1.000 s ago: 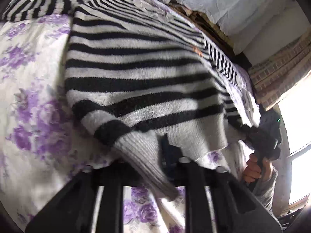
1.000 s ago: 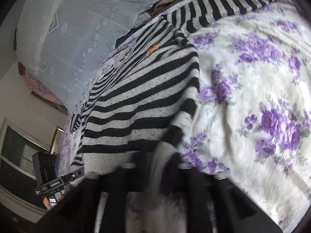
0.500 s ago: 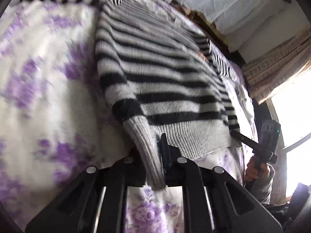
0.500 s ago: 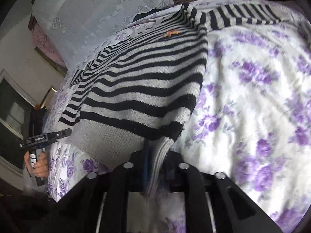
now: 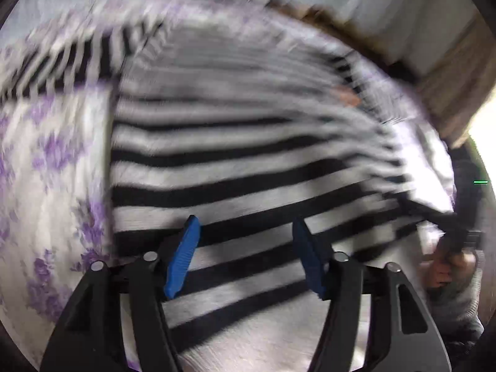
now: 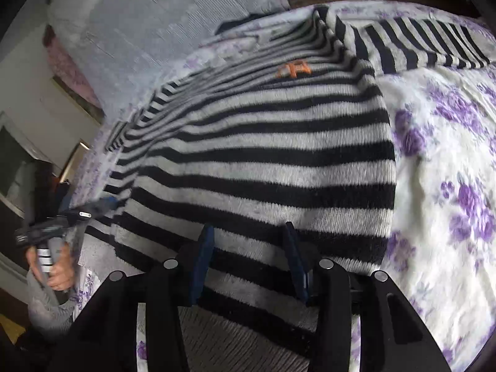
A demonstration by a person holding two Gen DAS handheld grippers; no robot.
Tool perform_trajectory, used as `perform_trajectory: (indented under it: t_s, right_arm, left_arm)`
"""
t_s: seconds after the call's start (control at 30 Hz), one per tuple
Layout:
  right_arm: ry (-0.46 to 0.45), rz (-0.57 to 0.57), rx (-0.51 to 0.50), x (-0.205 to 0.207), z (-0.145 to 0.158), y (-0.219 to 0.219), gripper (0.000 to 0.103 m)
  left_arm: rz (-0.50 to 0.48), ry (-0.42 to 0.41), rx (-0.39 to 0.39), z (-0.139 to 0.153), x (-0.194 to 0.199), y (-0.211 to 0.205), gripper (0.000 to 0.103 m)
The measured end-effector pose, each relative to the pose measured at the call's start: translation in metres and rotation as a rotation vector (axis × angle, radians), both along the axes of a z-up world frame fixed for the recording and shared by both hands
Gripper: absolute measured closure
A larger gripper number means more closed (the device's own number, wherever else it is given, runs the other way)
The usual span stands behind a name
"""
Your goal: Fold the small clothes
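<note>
Sweater: black and light-grey horizontal stripes, small orange mark near far end, plain grey ribbed hem at near edge. Bedspread: white with purple floral print. Both hand-held grippers: black frame, blue pads. Far backdrop cloth: pale grey-white.
</note>
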State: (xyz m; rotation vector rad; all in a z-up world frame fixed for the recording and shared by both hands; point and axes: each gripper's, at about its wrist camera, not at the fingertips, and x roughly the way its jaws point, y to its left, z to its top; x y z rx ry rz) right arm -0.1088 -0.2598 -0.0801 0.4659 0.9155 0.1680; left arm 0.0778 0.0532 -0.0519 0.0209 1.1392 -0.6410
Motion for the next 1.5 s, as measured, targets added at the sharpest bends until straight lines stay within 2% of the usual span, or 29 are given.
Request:
perform_trajectory:
  t_s: [0.07, 0.1, 0.17, 0.27, 0.37, 0.43, 0.53, 0.6, 0.63, 0.7, 0.77, 0.8, 0.83, 0.9, 0.93, 0.97, 1.0, 1.03, 1.07, 1.13, 1.23, 1.27, 1.33, 1.37, 1.43, 1.5]
  right_arm:
    - [-0.048, -0.047, 0.009, -0.004, 0.015, -0.024, 0.052]
    - [-0.074, -0.098, 0.003, -0.005, 0.022, -0.039, 0.046]
    - [-0.108, -0.26, 0.028, 0.001, 0.03, -0.089, 0.045]
    - [-0.13, -0.52, 0.044, 0.017, 0.025, -0.171, 0.045]
    - [-0.114, -0.71, 0.047, 0.034, 0.013, -0.232, 0.045]
    - [-0.1, -0.82, 0.103, 0.043, -0.001, -0.269, 0.045]
    - [-0.086, -0.896, 0.156, 0.067, -0.016, -0.299, 0.045]
    - [-0.11, -0.909, 0.124, 0.084, -0.017, -0.313, 0.045]
    - [-0.122, -0.914, 0.112, 0.091, -0.015, -0.315, 0.056]
    - [-0.182, -0.918, 0.017, 0.099, -0.005, -0.31, 0.097]
    - [-0.28, -0.931, -0.217, 0.09, 0.027, -0.287, 0.097]
    - [-0.288, -0.936, -0.292, 0.087, 0.036, -0.281, 0.097]
    - [-0.278, -0.954, -0.335, 0.082, 0.041, -0.281, 0.097]
    - [-0.191, -0.992, -0.325, 0.079, 0.031, -0.293, 0.095]
    - [-0.104, -0.995, -0.308, 0.082, 0.018, -0.3, 0.084]
    - [0.018, -0.975, -0.22, 0.09, 0.0, -0.312, 0.084]
    - [0.004, -0.976, -0.175, 0.086, -0.001, -0.316, 0.083]
    - [-0.023, -0.99, -0.165, 0.081, 0.006, -0.314, 0.076]
    - [-0.034, -1.002, -0.183, 0.078, 0.014, -0.308, 0.072]
    - [-0.096, -1.003, -0.231, 0.071, 0.032, -0.287, 0.055]
    - [-0.215, -0.926, -0.269, 0.064, 0.057, -0.236, 0.051]
    - [-0.275, -0.868, -0.254, 0.061, 0.063, -0.215, 0.048]
    - [-0.349, -0.731, -0.216, 0.068, 0.072, -0.174, 0.035]
    - [-0.376, -0.626, -0.192, 0.077, 0.073, -0.144, 0.033]
    - [-0.396, -0.456, -0.178, 0.095, 0.07, -0.097, 0.031]
    - [-0.381, -0.274, -0.199, 0.114, 0.06, -0.051, 0.027]
  left_arm:
    - [0.022, 0.022, -0.084, 0.007, 0.01, 0.016, 0.049]
    - [0.072, 0.009, -0.101, 0.014, 0.018, 0.027, 0.048]
    - [0.15, -0.039, -0.122, 0.028, 0.036, 0.041, 0.046]
    - [0.245, -0.065, -0.131, 0.032, 0.065, 0.052, 0.046]
    - [0.3, -0.083, -0.088, 0.026, 0.086, 0.052, 0.046]
    - [0.335, -0.08, -0.091, 0.015, 0.095, 0.059, 0.046]
    - [0.34, -0.086, -0.126, 0.009, 0.096, 0.064, 0.046]
    - [0.341, -0.103, -0.122, 0.012, 0.095, 0.063, 0.046]
    - [0.342, -0.111, -0.118, 0.011, 0.093, 0.066, 0.046]
    - [0.347, -0.113, -0.119, 0.011, 0.094, 0.07, 0.046]
    - [0.367, -0.115, -0.127, 0.011, 0.095, 0.077, 0.046]
    - [0.394, -0.124, -0.126, 0.014, 0.095, 0.083, 0.045]
    - [0.422, -0.132, -0.126, 0.016, 0.095, 0.09, 0.041]
    - [0.483, -0.138, -0.146, 0.019, 0.096, 0.109, 0.035]
    - [0.511, -0.134, -0.153, 0.019, 0.096, 0.117, 0.033]
    - [0.535, -0.126, -0.159, 0.018, 0.098, 0.126, 0.033]
    - [0.551, -0.111, -0.176, 0.017, 0.101, 0.135, 0.033]
    - [0.568, -0.095, -0.195, 0.016, 0.104, 0.146, 0.033]
    - [0.589, -0.088, -0.207, 0.016, 0.105, 0.154, 0.033]
    - [0.64, -0.067, -0.251, 0.017, 0.11, 0.174, 0.033]
    - [0.663, -0.027, -0.344, 0.017, 0.122, 0.197, 0.034]
    - [0.663, -0.012, -0.36, 0.017, 0.127, 0.2, 0.034]
    - [0.662, 0.038, -0.391, 0.011, 0.143, 0.203, 0.034]
    - [0.665, 0.052, -0.399, 0.009, 0.148, 0.203, 0.035]
    - [0.683, 0.087, -0.418, 0.002, 0.166, 0.204, 0.036]
    - [0.737, 0.078, -0.428, -0.002, 0.182, 0.21, 0.038]
